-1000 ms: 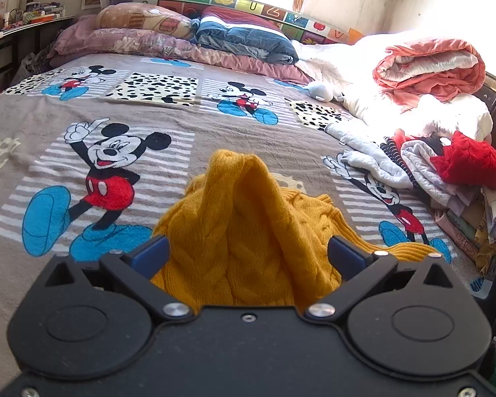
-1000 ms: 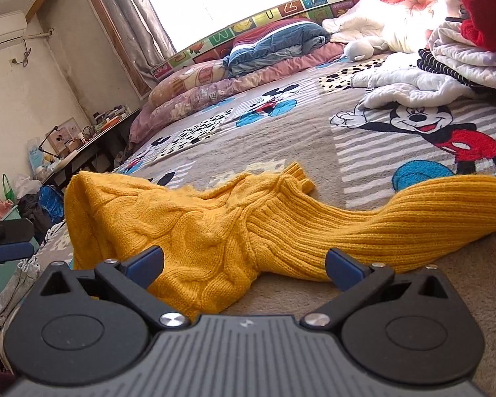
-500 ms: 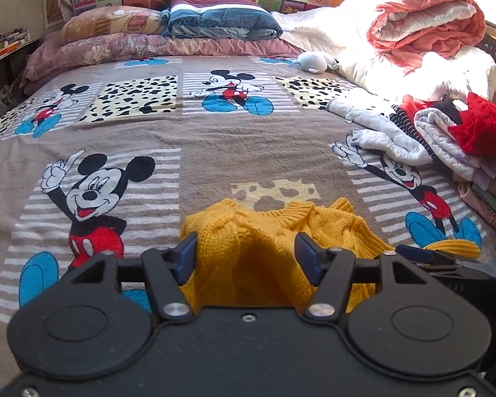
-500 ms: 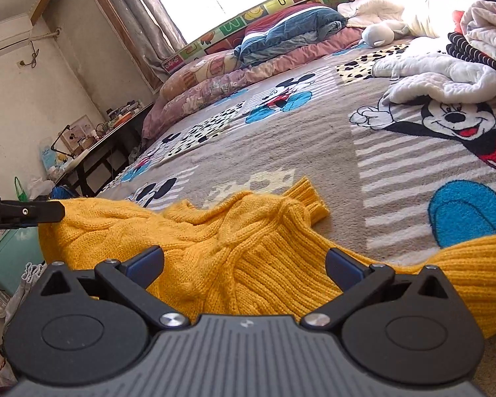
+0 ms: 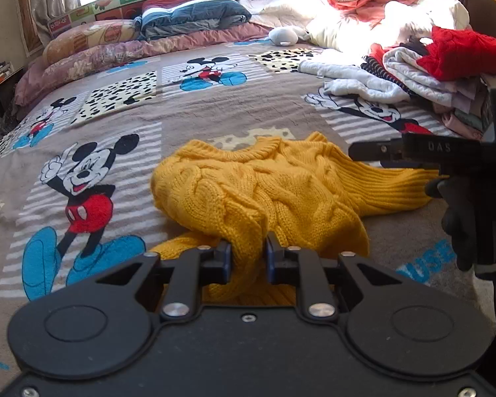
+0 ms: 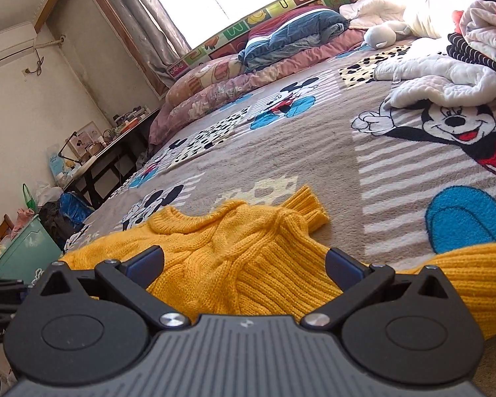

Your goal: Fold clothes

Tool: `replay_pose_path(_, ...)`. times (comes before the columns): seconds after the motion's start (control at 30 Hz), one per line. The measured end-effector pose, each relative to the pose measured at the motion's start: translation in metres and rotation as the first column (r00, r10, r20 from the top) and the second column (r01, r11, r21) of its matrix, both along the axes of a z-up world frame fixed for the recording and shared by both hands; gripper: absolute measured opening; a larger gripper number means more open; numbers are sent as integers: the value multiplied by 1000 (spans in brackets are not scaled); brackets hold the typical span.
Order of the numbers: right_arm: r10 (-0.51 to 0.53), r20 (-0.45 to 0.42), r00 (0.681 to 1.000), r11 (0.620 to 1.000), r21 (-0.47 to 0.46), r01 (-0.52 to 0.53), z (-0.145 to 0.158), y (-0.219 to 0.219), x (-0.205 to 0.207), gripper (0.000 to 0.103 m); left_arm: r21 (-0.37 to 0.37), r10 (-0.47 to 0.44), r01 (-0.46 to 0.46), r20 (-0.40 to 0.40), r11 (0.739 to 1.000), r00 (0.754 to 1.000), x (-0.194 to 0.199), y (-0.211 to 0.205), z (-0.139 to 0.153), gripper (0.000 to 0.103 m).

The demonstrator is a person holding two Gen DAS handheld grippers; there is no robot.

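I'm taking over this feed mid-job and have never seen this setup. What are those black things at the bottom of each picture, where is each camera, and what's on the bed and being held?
There is no robot arm here. A person holds one hand-held gripper in each hand, and each carries a wide-angle camera looking forward along its two fingers, so the black shapes at the bottom are the grippers themselves.

In the left wrist view, the left gripper has just been closing and its blue pads now pinch a fold of the yellow knit sweater. The right gripper shows from the side at that picture's right edge.

In the right wrist view, the right gripper is open, with the sweater lying between its fingers but not pinched.

The sweater lies crumpled on a cartoon-mouse bedspread. A pile of unfolded clothes sits on the right, with pillows at the head.
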State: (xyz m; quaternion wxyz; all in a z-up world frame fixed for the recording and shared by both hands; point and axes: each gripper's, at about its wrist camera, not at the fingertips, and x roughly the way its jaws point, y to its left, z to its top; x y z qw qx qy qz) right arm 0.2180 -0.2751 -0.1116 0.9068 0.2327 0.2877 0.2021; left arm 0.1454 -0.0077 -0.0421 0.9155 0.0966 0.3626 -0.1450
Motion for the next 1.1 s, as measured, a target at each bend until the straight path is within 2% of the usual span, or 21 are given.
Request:
replay_pose_path(0.1,2,3,1000,1000,8,-2,1,-2,-1,103,20,-30,31,-30,999,999,-24,-8,-19,16)
replay_pose_path(0.17,9,2,1000,1000,15,-9,2,-2,-2,103,29,-40,41,-47,999,998,-38,-12,-30,12)
replay_pose_path(0.33,52,-5,999,998,17,-52,1,4,-3,103,8,-48,49,-93,999,994,-69,-17,-52,10)
replay_pose_path(0.37,62,-11,998,998,16,-62,1,6,-3,103,2,-49,50,-117,999,992,-71,-16,-57,3)
replay_pose_path(0.4,73,-16,997,997,15,-72,0,8,-3,103,-5,-52,52,-133,999,990,-73,-15,-59,3)
replay_pose_path(0.47,92,-26,995,996,13,-92,-1,13,-3,103,-27,-71,68,-137,997,988,-75,-12,-56,4)
replay_pose_path(0.5,97,-29,995,995,17,-96,-2,15,-3,103,-46,-80,75,-140,996,987,-76,-10,-51,6)
replay_pose_path(0.53,101,-33,994,995,21,-101,-3,16,-2,103,-73,-86,76,-138,994,987,-75,-7,-43,16)
replay_pose_path(0.57,104,-39,994,994,31,-103,-5,17,-1,103,-105,-84,71,-125,992,989,-75,-2,-34,34)
replay_pose_path(0.63,101,-51,994,993,62,-97,-8,16,2,103,-178,-66,48,-95,983,993,-72,10,-15,59)
replay_pose_path(0.73,72,-72,995,992,111,-64,-14,10,10,103,-294,-7,-11,-60,956,998,-57,30,14,61)
replay_pose_path(0.83,63,-81,995,991,126,-53,-16,9,24,103,-365,89,-122,-106,923,990,-24,49,22,62)
replay_pose_path(0.9,66,-89,994,988,144,-53,-17,9,34,102,-388,150,-201,-156,900,976,-3,61,19,62)
replay_pose_path(0.97,66,-86,994,991,118,-56,-15,12,39,102,-405,216,-287,-213,868,953,21,73,11,62)
replay_pose_path(1.03,83,-85,993,992,101,-74,-13,16,44,102,-426,240,-336,-262,840,935,41,83,3,63)
replay_pose_path(1.1,113,-91,989,989,101,-104,-14,20,47,102,-440,242,-354,-291,826,926,58,87,-2,66)
